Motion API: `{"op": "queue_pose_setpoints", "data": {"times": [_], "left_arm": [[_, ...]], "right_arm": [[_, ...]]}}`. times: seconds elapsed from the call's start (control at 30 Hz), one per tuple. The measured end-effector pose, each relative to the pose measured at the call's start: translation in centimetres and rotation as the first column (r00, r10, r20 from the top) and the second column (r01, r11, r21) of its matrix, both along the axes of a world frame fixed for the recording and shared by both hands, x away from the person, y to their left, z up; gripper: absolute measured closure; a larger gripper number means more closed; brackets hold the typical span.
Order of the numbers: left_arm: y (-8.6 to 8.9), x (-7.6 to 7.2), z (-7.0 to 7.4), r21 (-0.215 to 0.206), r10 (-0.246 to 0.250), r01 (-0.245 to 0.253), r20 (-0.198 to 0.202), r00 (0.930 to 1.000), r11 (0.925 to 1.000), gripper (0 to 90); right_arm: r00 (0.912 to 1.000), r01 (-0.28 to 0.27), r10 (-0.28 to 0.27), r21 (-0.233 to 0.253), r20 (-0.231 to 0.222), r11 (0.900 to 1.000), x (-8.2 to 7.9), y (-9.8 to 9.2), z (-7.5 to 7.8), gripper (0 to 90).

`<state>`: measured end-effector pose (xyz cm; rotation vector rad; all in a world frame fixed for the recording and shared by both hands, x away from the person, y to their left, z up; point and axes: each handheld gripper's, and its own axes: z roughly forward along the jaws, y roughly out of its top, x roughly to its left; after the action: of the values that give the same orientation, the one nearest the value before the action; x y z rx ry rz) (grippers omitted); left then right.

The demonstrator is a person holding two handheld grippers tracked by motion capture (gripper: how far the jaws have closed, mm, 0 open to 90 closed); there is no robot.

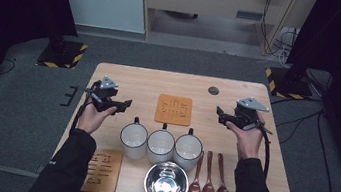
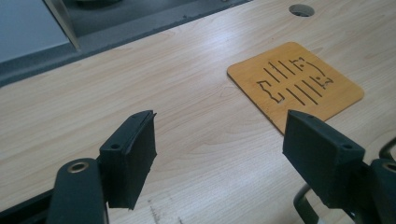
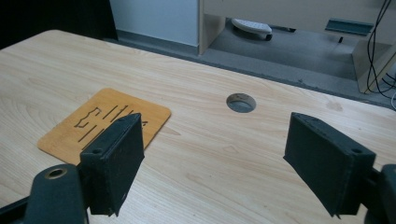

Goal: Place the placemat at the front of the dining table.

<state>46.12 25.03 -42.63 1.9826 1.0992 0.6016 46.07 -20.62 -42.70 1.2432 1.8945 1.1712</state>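
Nearest the high camera sits a steel bowl (image 1: 166, 184) at the table's (image 1: 111, 75) near edge, three wooden spoons (image 1: 210, 180) to its right, their long axes running away from me with bowls toward me. Behind stand three white mugs (image 1: 160, 145) in a row, handles pointing away. I hold my left gripper (image 1: 124, 103) and right gripper (image 1: 220, 114) above bare wood on either side of the far coaster (image 1: 174, 109), both with jaws spread wide and gripping nothing, tips aimed inward toward it. A second coaster (image 1: 103, 170) lies near my left sleeve. I judge this the start, before any reach; next I should lower one gripper toward the nearest mug or that far coaster
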Motion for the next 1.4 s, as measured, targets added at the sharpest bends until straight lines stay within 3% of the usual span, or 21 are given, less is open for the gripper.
{"op": "queue_pose_setpoints", "data": {"times": [0.17, 0.37, 0.5, 0.67, 0.9, 1.1, 1.4], "left_arm": [[0.3, -1.4, 0.5, -0.01, -0.01, 0.01, -0.005, 0.9999, 0.9999, 24.7], [0.3, -3.4, 0.5, 0.011, -0.022, 0.022, 0.009, 0.9997, 0.9997, 24.1], [0.1, -4.5, 0.6, -0.032, -0.028, 0.029, 0.021, 0.9994, 0.9991, 24.4], [-0.3, -6.1, 0.5, -0.035, -0.049, 0.05, 0.032, 0.9983, 0.9981, 26.5], [-1.0, -7.4, 0.2, -0.042, -0.082, 0.084, 0.026, 0.9963, 0.9956, 26.7], [-2.2, -8.5, 0.2, -0.031, -0.112, 0.113, 0.038, 0.993, 0.9931, 27.1], [-3.2, -9.9, 0.6, -0.068, -0.166, 0.169, 0.046, 0.9851, 0.9833, 28.4]], "right_arm": [[0.9998, 0.018, -0.018, 0.007, -0.01, 1.0, -1.0, -1.8, -0.1, 18.9], [0.9986, 0.046, -0.045, 0.027, -0.029, 0.999, -2.7, -3.9, -0.9, 18.2], [0.997, 0.061, -0.061, 0.014, -0.048, 0.998, -3.8, -5.2, -1.8, 17.7], [0.9945, 0.074, -0.072, 0.025, -0.076, 0.997, -5.0, -6.3, -2.8, 15.4], [0.9907, 0.085, -0.085, -0.007, -0.106, 0.996, -6.2, -7.9, -4.4, 14.2], [0.9852, 0.115, -0.113, 0.006, -0.129, 0.993, -7.0, -9.5, -6.0, 14.3], [0.9741, 0.157, -0.157, -0.013, -0.162, 0.987, -8.2, -11.8, -7.5, 15.4]]}}
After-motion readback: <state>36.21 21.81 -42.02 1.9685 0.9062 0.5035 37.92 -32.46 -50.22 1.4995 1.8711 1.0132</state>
